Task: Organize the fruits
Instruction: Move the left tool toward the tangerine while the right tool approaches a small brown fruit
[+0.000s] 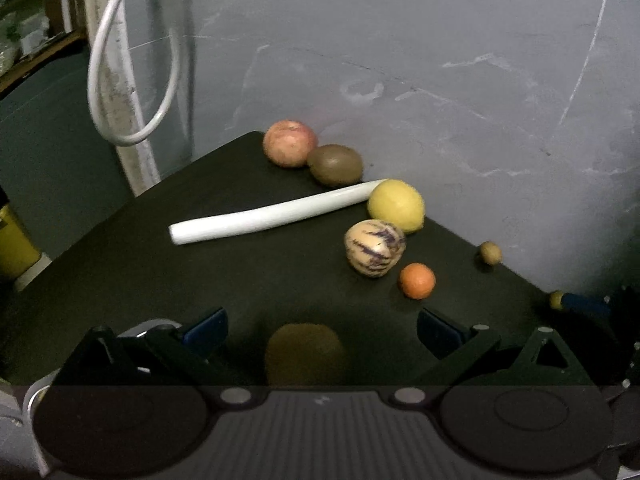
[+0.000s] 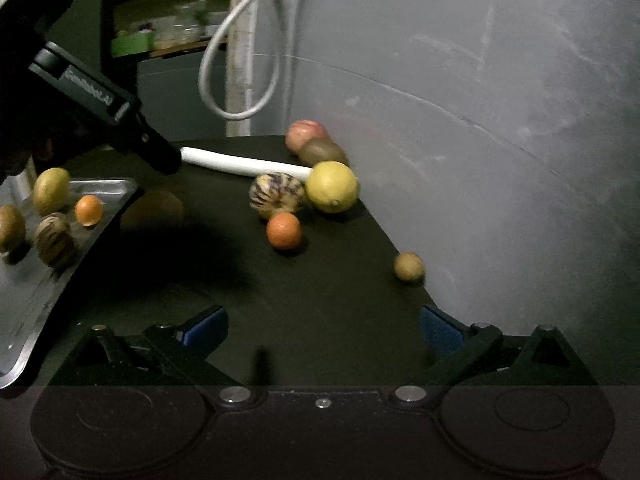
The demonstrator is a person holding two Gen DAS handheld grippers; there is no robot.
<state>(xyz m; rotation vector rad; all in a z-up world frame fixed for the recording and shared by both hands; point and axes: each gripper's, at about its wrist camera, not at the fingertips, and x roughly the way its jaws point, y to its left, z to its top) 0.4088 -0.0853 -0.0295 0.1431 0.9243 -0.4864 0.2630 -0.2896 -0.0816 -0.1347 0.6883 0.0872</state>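
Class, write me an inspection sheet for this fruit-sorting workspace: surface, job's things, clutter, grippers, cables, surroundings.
Surface: black table, dim.
Job's things: metal tray holding four fruits; loose on the table: apple, kiwi, lemon, striped melon, orange, small brown fruit, second kiwi.
Clutter: white stalk.
Grippers: left gripper open around the second kiwi; right gripper open, empty.
Cables: white cable hanging in a loop.
Surroundings: grey wall.

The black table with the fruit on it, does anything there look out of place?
Yes. A long white stalk, like a leek stem and not a fruit, lies flat among the fruit on the black table, its far end by the lemon and the kiwi. Nothing looks spilled or damaged.
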